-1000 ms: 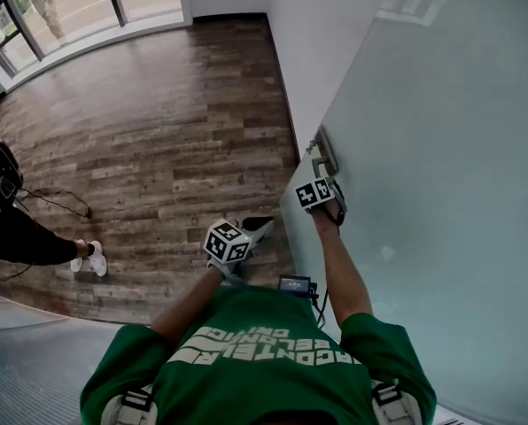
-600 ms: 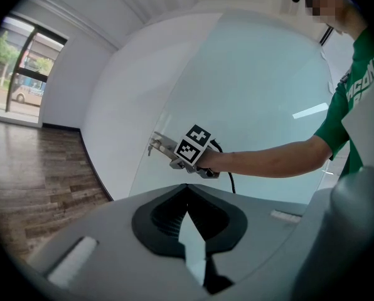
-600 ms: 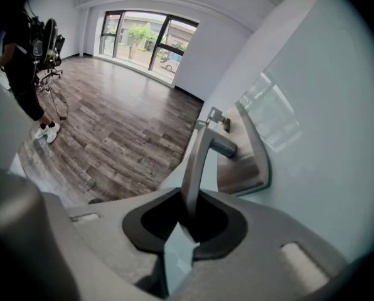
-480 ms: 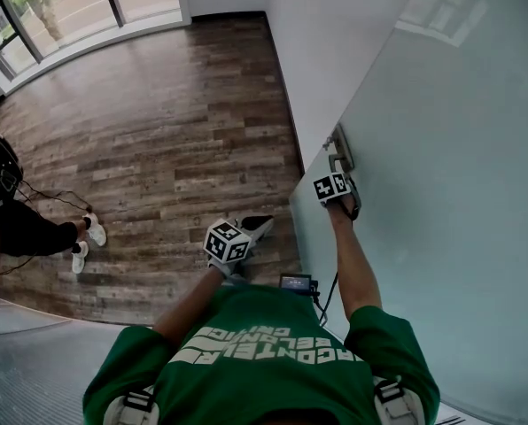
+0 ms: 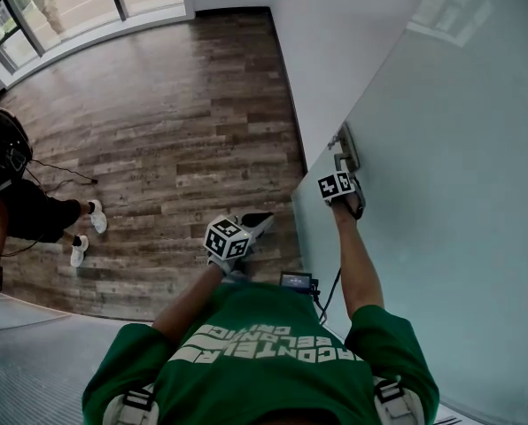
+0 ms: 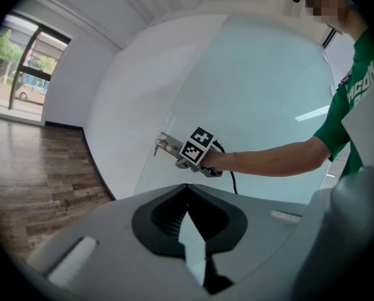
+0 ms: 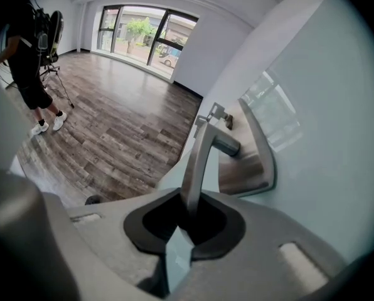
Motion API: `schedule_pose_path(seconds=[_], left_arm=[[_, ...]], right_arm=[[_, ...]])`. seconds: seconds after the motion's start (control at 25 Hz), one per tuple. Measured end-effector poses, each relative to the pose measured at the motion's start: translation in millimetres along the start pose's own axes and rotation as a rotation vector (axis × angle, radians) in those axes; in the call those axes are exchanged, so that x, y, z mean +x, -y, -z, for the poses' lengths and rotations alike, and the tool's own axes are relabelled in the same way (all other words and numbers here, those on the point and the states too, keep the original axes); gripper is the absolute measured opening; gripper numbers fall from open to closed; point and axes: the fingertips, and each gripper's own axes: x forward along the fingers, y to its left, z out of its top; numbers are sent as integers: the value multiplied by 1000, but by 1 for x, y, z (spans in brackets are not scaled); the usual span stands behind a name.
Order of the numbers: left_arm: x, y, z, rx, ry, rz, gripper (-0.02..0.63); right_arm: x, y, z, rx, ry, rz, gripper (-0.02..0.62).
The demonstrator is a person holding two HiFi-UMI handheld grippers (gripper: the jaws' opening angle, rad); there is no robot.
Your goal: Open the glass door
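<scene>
the right gripper (image 7: 190, 196) is tilted downward against the frosted glass door (image 7: 337, 137). its jaws have just been closing, and they now pinch the free end of the metal lever handle (image 7: 203, 149). the lever runs up and away from the gripper to a stub on the brushed back plate (image 7: 253, 162), which sits flat on the glass just ahead and to the right of the jaws. the door's pale, milky pane fills everything to the right of this gripper, and its vertical edge lies just to the left of the handle.

the left gripper (image 6: 187, 188) hangs low in front of the person's green shirt (image 5: 264, 361), well apart from the door. its jaws are together with nothing between them. it points toward the right gripper and the handle.

left of the right gripper and below it spreads a wood floor (image 5: 184, 131) of brown and grey planks. a plain white wall (image 5: 335, 42) meets the floor beyond the handle. far past the gripper, tall dark-framed windows (image 7: 146, 39) show trees and daylight. a second person (image 7: 30, 74) in dark clothes and white shoes stands far off to the left on the planks. a pale grey ribbed strip (image 5: 25, 370) lies behind the left gripper, beside the wearer.
</scene>
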Motion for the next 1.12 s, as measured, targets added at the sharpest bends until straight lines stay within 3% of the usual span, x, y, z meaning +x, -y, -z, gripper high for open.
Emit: schedule_pose_path(seconds=[0.36,0.56,0.72,0.92,1.12], left_arm=[[-19,-10,-6,-8,26,-31,15],[-31,-23,-5,-37,50,-66,15],[-34,-23,-3,-48,58,-70,16],[-42,-18,-2,-52,77,-79,15],[-45,-12,-6,-46,84,-94,15]], right_arm=[[2,6,1,9,-22,13,15],[2,6,-5,39,-14,-39,58],[-6,10,-2,43,-12,-19,87],[-34,9,-2,51,36,-1,97],[-72,20,2,155,102,13,100]])
